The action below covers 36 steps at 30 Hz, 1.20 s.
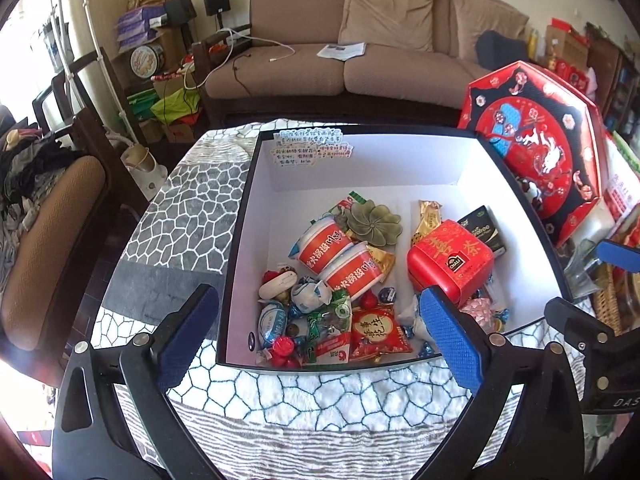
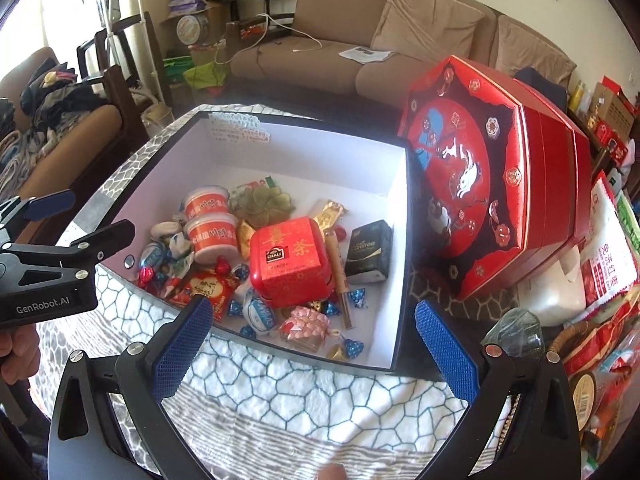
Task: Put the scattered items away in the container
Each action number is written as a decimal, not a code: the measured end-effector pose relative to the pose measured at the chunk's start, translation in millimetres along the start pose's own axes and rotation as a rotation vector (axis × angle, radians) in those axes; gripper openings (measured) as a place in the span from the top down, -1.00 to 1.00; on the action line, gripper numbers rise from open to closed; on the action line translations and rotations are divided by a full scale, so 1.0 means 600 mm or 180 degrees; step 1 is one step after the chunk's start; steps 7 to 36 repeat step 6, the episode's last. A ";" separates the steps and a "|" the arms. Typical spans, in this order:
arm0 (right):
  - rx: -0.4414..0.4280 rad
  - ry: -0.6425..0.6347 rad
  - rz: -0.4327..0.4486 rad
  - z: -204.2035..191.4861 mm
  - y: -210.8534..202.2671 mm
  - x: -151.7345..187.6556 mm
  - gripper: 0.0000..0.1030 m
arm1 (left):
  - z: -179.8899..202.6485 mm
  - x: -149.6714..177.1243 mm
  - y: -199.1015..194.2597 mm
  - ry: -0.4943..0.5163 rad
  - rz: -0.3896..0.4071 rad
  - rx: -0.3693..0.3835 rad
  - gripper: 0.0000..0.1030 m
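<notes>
— What's biggest over there?
— The brown fabric sofa (image 1: 348,52) along the wall. Nearer, the table under its white fleece cloth with a dark crackle pattern (image 1: 320,396), and on it the big square box with dark outside and white inside (image 1: 256,208). A red octagonal gift box (image 2: 500,184) leans just beside its right wall.
— And the scattered things?
— All inside the box: a red square tea tin (image 1: 452,260), two orange-banded white tubs (image 1: 328,240), a small black carton (image 2: 370,252), a green flower-shaped dish (image 1: 374,222), wrapped sweets (image 2: 356,296).
— The grippers?
— The left gripper (image 1: 320,332) and the right gripper (image 2: 316,344) hang over the near rim, blue pads spread wide, nothing between them.
</notes>
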State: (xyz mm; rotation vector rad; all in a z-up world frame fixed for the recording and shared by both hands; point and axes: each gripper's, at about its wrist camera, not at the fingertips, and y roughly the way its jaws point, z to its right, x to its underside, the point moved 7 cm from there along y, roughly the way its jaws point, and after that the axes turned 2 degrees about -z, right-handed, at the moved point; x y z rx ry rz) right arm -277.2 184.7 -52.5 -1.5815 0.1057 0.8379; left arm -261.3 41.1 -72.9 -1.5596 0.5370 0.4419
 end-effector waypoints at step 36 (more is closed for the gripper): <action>0.0046 -0.0005 0.0004 0.004 0.002 -0.003 -0.99 | -0.006 -0.002 -0.004 -0.0021 0.0012 0.0025 -0.97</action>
